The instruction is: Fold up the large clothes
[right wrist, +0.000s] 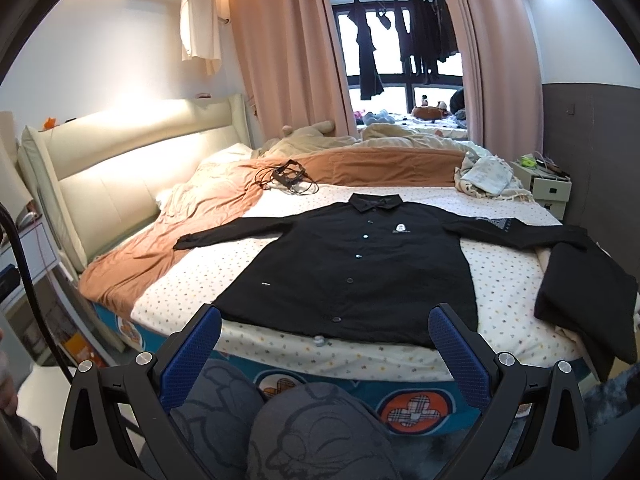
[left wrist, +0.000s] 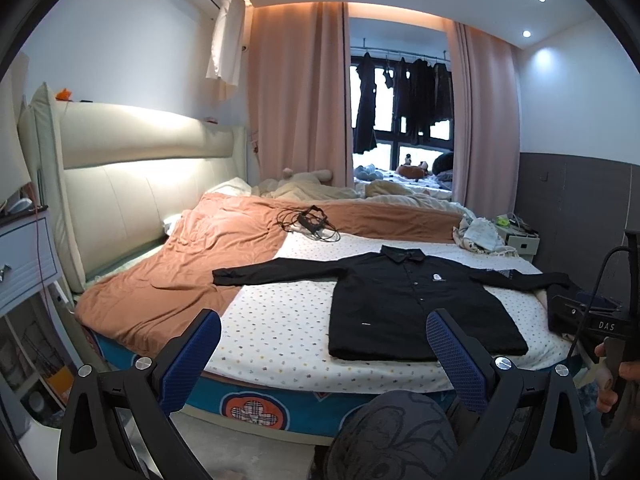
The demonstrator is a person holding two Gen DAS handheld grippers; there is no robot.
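While both claws gape empty, black shirt flat, right sleeve end hidden under dark garment

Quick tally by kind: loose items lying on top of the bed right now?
Spread black button shirt: 1
Folded black garment: 1
Black cable bundle: 1
Light crumpled cloth pile: 1
Total: 4

Both wrist views look from the bed's foot toward the window — sharing the shirt, right view nearer.
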